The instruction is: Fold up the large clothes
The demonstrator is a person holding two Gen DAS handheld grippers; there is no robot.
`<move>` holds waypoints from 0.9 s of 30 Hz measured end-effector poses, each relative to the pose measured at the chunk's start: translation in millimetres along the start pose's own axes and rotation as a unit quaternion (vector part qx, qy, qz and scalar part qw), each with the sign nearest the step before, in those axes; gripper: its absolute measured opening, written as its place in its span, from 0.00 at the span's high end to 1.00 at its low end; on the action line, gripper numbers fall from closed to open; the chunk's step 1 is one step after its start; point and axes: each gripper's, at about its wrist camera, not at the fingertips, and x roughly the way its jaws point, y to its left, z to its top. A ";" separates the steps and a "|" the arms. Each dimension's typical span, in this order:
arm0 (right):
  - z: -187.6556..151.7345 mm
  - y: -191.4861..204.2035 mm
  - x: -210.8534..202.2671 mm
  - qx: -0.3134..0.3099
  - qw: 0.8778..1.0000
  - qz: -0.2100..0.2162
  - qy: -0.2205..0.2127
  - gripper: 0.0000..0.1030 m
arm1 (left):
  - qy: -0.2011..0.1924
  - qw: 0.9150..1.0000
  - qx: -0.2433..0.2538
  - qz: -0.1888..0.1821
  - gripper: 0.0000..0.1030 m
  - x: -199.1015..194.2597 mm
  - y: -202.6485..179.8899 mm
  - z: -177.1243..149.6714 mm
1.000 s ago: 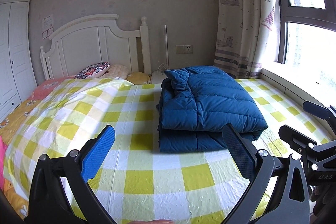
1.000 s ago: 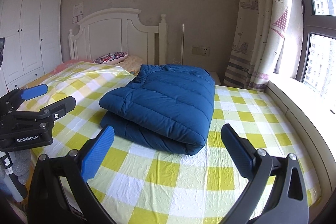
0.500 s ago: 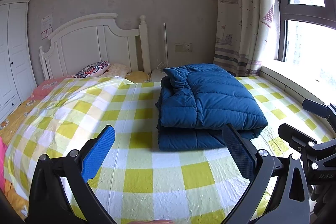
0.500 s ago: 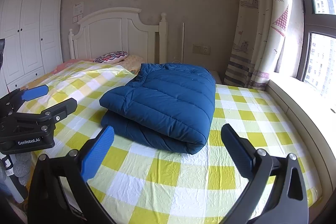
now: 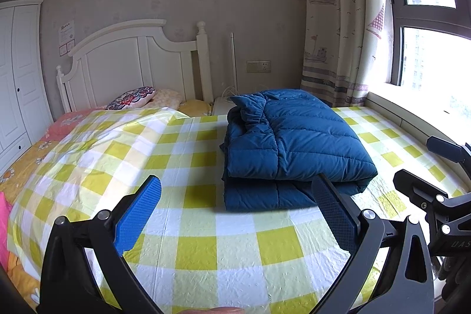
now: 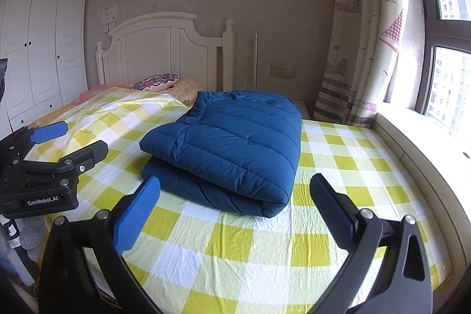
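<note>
Already folded into a thick bundle, the blue puffer jacket (image 5: 290, 149) lies on the checked sheet (image 5: 206, 249) near the bed's middle, at about one o'clock from the left gripper (image 5: 240, 214) and eleven o'clock from the right gripper (image 6: 237, 211). Both claws are spread wide with nothing between their pads, held well short of the garment. The risk, as I judge it, is the padded top layer springing open or sliding off, since slick puffy fabric resists staying creased. Sleeves and hood are tucked out of sight, the bundle's far edge is hidden, and the sheet's near edge is cut off behind the gripper frames.
</note>
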 end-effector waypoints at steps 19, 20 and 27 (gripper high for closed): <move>-3.7 0.9 2.5 0.003 1.000 0.005 0.008 0.02 | -0.010 1.000 0.014 0.016 0.04 -4.9 -3.1 -3.7; -3.7 1.1 2.4 0.003 1.000 0.004 0.008 0.02 | -0.011 1.000 0.016 0.016 0.05 -5.5 -3.7 -3.5; -3.9 0.7 2.6 0.003 1.000 0.005 0.007 0.02 | -0.017 0.999 0.021 0.020 0.04 -8.5 -5.8 -2.0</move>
